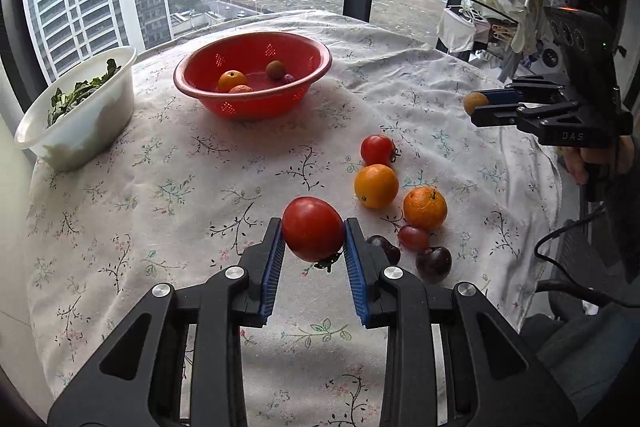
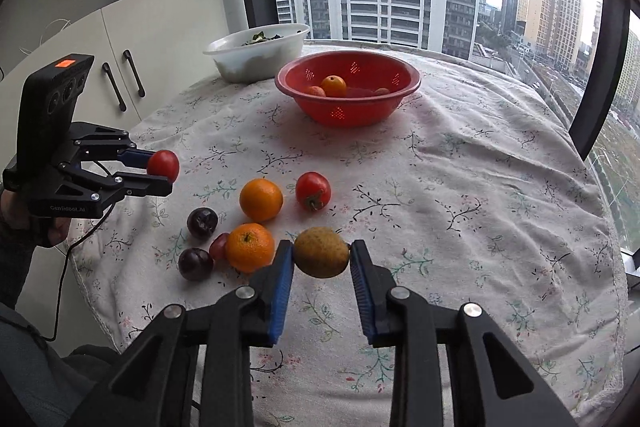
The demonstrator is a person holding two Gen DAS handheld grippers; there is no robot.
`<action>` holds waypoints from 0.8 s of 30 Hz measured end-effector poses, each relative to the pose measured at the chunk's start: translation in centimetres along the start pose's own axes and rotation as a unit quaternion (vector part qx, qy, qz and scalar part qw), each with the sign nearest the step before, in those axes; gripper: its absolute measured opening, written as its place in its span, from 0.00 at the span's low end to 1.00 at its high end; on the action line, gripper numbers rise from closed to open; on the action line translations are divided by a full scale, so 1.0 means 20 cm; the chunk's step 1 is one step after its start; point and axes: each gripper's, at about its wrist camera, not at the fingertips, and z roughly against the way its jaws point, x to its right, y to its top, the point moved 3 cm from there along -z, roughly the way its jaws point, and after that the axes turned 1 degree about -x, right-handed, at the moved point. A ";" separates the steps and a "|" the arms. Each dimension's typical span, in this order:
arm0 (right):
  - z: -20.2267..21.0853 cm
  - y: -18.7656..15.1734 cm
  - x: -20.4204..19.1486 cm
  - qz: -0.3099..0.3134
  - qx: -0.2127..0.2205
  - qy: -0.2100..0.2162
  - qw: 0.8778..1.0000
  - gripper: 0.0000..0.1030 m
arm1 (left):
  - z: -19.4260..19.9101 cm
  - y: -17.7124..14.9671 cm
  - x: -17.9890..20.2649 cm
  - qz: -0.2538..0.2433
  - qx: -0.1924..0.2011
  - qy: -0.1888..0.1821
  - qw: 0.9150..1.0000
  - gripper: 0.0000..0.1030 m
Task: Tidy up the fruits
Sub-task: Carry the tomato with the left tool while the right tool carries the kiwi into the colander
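My left gripper (image 1: 313,235) is shut on a red tomato (image 1: 313,229) and holds it above the floral tablecloth; it also shows in the right wrist view (image 2: 162,169). My right gripper (image 2: 322,253) is shut on a yellow-brown round fruit (image 2: 322,251), held in the air; it shows at the right of the left wrist view (image 1: 476,107). A red basket (image 1: 252,107) at the back holds an orange (image 1: 232,79) and small fruits. On the cloth lie a second tomato (image 1: 377,149), two oranges (image 1: 376,185) (image 1: 425,207), a grape (image 1: 413,237) and two dark plums (image 1: 434,263).
A white bowl (image 1: 100,119) with leafy greens stands left of the basket near the table's edge. The round table (image 2: 480,187) stands against large windows. White cupboards (image 2: 132,39) are at the left in the right wrist view. A cable hangs by the table's near edge.
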 end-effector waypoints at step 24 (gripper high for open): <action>-0.50 0.97 0.16 0.105 -0.019 -0.016 0.994 0.31 | -0.61 0.93 -0.40 -0.056 -0.036 0.020 0.998 0.27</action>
